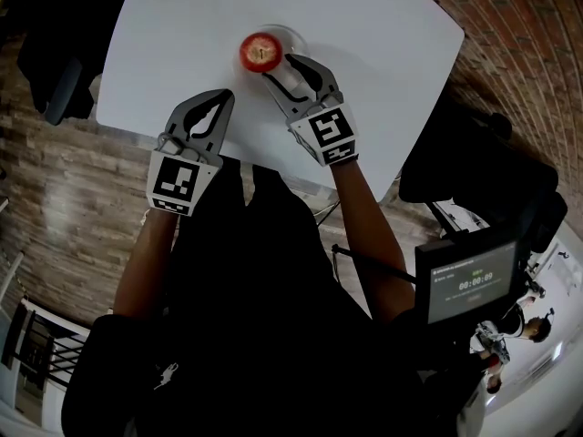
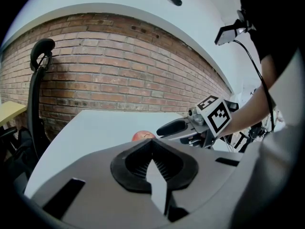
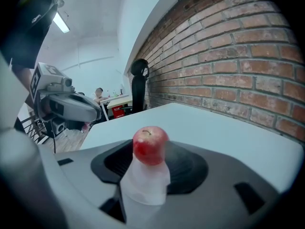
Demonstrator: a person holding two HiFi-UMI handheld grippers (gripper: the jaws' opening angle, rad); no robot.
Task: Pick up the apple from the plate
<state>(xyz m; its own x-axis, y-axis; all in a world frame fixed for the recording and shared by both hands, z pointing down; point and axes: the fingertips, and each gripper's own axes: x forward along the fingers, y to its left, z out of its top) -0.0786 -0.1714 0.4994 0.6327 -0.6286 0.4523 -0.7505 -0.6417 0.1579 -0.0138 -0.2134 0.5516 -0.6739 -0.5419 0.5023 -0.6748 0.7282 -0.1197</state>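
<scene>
1. A round red apple (image 1: 260, 53) sits on a small clear round plate (image 1: 293, 36) around the middle of the white table (image 1: 364, 25) with rounded corners
2. Our right gripper (image 1: 281, 69) reaches over the plate from the table's near edge; its black jaws are spread, and the apple stands just past their tips, unpinched
3. Our left gripper (image 1: 221, 96) hangs over the table's near edge, apart from the plate, with its jaws pressed together at the tips and nothing between them
</scene>
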